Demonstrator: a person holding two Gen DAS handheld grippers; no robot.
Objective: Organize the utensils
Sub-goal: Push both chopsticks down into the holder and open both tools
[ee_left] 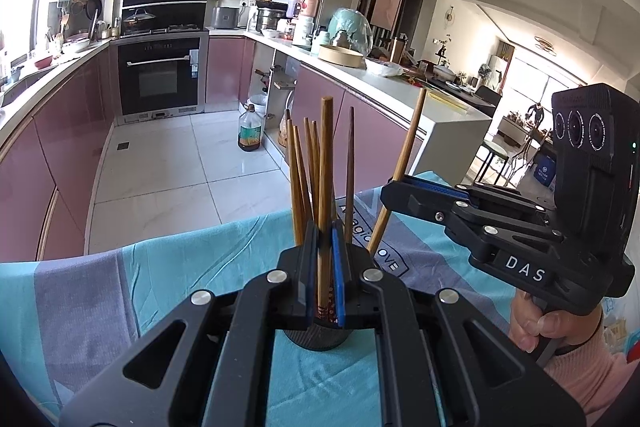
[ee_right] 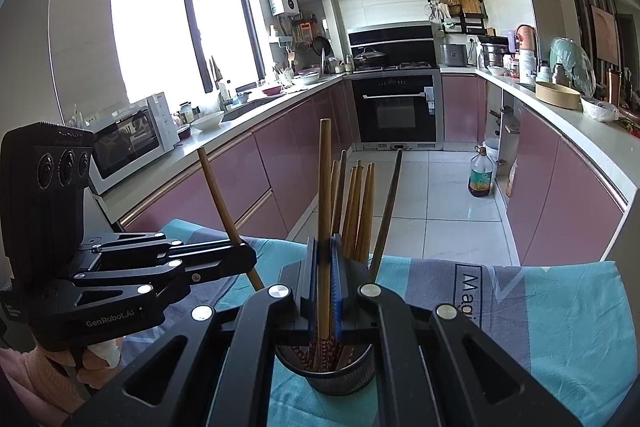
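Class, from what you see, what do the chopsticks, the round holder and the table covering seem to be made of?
Chopsticks: probably wood or bamboo, brown and matt, some with red patterned lower ends.
Holder: likely black metal mesh, judging by its fine grid wall and smooth rim.
Table covering: woven cloth, teal and grey, matt, creased and printed with letters.

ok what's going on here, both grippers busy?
A person holds a gripper in each hand over a dark mesh cup on a blue-grey cloth. The left gripper is shut on one chopstick, and the right gripper is shut on another chopstick. Both sticks stand with their lower ends in the cup beside the rest of the bunch.
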